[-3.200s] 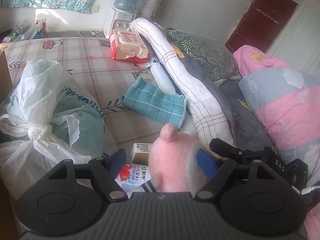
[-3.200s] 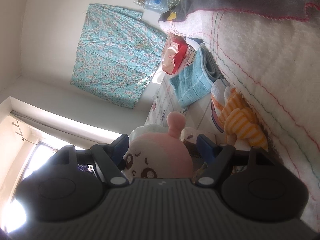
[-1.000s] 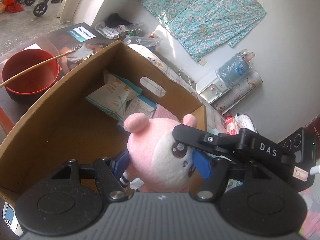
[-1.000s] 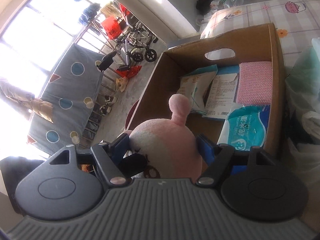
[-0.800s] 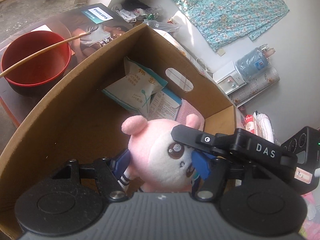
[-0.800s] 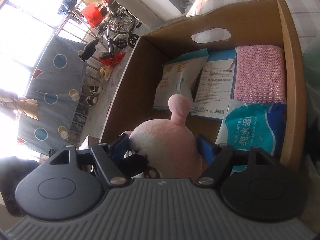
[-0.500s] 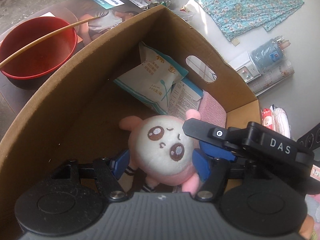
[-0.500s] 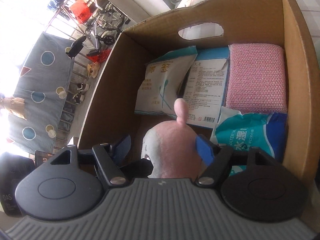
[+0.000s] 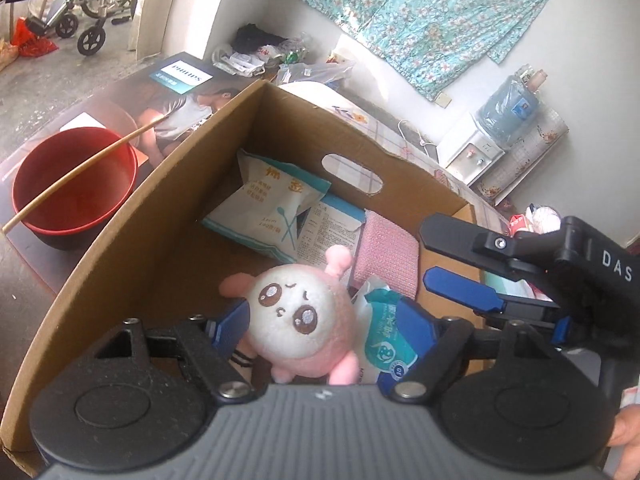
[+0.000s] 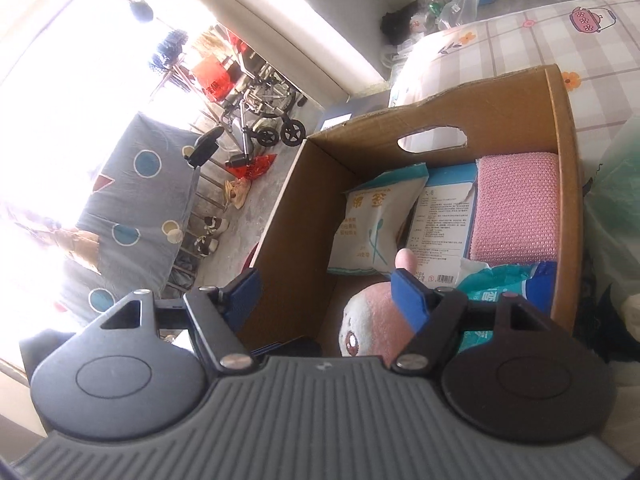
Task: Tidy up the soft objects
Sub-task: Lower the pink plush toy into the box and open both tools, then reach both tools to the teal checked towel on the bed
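At the bottom of the left wrist view, the left gripper has its blue-padded jaws spread wide around a pink plush toy; neither pad clearly presses it, and the gripper body hides the toy's lower half. The toy lies face up inside a cardboard box. At right of this view the right gripper reaches in, jaws parted and empty, marked "DAS". In the right wrist view the right gripper also stands wide open; only part of the toy's face and one ear show behind its right pad. Beside the toy lies a blue wet-wipes pack, partly hidden. Farther in are a white packet with Chinese print, a blue-edged printed carton and a pink textured pad. Beyond the box, upper left, sit a red basin crossed by a stick, and a board reading "PHILIPS". A water dispenser stands at far right, a floral cloth above.
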`<state>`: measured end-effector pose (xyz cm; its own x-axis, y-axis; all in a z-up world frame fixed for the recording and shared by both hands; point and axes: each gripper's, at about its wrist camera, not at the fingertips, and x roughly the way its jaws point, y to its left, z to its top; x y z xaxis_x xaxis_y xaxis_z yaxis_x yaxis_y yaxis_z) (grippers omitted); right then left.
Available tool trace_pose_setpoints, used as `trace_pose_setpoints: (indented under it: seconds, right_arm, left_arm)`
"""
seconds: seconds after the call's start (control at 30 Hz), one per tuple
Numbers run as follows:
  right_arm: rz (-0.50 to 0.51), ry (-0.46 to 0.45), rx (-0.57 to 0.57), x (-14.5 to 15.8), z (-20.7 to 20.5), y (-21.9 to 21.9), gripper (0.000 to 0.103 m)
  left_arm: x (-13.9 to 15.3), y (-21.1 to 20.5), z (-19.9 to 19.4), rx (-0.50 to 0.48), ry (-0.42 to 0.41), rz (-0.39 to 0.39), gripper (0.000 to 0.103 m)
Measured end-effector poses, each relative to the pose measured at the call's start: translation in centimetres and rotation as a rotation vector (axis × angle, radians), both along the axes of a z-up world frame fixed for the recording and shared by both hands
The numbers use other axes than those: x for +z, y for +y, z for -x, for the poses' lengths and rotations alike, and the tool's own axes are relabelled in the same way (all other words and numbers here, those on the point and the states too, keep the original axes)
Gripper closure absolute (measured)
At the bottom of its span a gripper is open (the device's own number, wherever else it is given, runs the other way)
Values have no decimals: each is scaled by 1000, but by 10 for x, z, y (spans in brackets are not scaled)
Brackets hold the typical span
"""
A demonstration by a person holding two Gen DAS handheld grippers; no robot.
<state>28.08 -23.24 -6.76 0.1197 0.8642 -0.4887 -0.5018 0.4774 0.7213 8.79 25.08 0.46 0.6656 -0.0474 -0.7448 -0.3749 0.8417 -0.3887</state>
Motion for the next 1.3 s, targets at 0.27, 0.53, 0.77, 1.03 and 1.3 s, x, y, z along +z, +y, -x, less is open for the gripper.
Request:
trace_pose_setpoints:
  seconds: [0.27, 0.53, 0.77, 1.03, 1.3]
  right_arm:
    - [-105, -137, -158, 23, 16, -132, 30]
    - [74, -332, -398, 19, 17, -275, 30]
    - [404, -445, -402, -17, -18, -329, 30]
    - [615, -547, -264, -62, -64, -323, 31]
    - [706, -546, -130, -99, -105, -313, 31]
  left_arm:
    - [41, -67, -21, -173, -60, -49, 16]
    - [51, -176, -83, -427, 23, 55, 16]
    - [26, -277, -163, -520, 186, 70, 17]
    - [-40, -360, -261, -532, 364, 43, 25]
    - [-104, -394, -302, -547, 503, 97, 32]
